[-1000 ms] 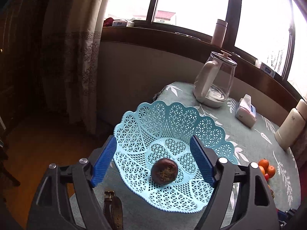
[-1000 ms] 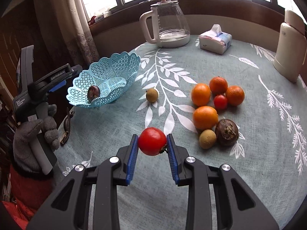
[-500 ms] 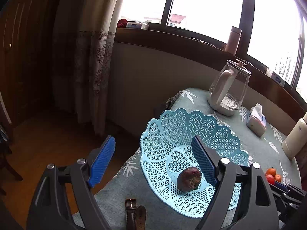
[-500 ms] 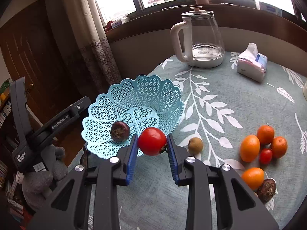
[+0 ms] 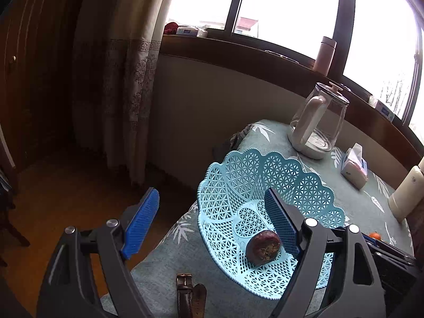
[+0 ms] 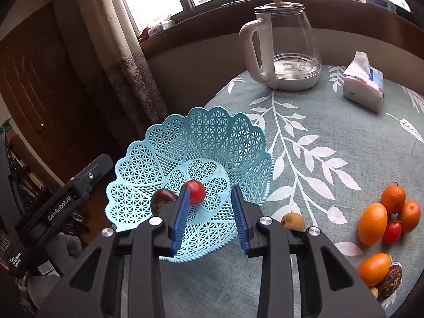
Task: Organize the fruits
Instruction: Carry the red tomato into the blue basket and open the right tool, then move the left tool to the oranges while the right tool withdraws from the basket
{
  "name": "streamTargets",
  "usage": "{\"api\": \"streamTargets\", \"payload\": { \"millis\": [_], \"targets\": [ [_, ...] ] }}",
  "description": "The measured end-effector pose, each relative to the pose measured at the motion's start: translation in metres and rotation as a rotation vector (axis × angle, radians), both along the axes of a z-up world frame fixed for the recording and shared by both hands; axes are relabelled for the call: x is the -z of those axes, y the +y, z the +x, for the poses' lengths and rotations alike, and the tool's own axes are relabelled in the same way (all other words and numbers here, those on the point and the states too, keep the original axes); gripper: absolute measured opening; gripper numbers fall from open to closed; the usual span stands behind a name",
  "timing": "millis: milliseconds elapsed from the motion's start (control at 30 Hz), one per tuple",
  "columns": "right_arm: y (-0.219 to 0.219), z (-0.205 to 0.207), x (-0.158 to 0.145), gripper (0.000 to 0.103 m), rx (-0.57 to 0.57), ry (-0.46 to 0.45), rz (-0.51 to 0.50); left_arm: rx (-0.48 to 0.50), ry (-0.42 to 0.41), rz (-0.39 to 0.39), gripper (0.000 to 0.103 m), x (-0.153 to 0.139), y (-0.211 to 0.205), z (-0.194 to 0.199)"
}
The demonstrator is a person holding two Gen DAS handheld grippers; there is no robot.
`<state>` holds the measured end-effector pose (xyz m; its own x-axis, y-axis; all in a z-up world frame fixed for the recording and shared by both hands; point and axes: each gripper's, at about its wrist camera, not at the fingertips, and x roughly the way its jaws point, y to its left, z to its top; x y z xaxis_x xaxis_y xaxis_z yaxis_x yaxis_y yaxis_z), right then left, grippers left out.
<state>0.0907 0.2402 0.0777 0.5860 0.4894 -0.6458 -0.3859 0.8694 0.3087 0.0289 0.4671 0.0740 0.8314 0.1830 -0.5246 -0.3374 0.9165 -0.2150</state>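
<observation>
A light blue lattice basket (image 6: 212, 127) stands near the table's left edge. Inside it lie a dark purple fruit (image 6: 163, 197) and a red tomato (image 6: 195, 192). My right gripper (image 6: 210, 188) hovers open over the basket's near side. The tomato rests by its left finger (image 6: 181, 213), free of the right one. In the left wrist view the basket (image 5: 251, 169) holds the purple fruit (image 5: 262, 247). My left gripper (image 5: 210, 192) is open and holds nothing, its right finger (image 5: 281, 222) in front of the basket.
Several oranges (image 6: 372, 224), a small red tomato (image 6: 393, 232), a dark fruit (image 6: 391, 282) and a small brownish fruit (image 6: 292, 221) lie on the right of the table. A glass kettle (image 6: 286, 45) and a tissue pack (image 6: 363, 84) stand at the back. A brown strap (image 5: 188, 294) lies beside the basket.
My right gripper carried the tomato over the basket and opened, and the tomato now lies inside. The left gripper drew back to the left of the basket.
</observation>
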Motion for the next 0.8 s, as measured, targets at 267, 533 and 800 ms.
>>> {"api": "streamTargets", "payload": {
  "millis": [267, 533, 800],
  "targets": [
    [-0.013, -0.007, -0.008, 0.034, 0.059, -0.042, 0.025, 0.049, 0.032, 0.051, 0.083, -0.002, -0.011, -0.007],
    [-0.047, -0.027, -0.014, 0.045, 0.134, -0.068, 0.066, 0.045, -0.001, 0.135, 0.096, -0.028, -0.025, -0.034],
    [-0.089, -0.049, -0.014, 0.054, 0.166, -0.089, 0.053, 0.065, -0.023, 0.168, 0.098, -0.031, -0.061, -0.048]
  ]
}}
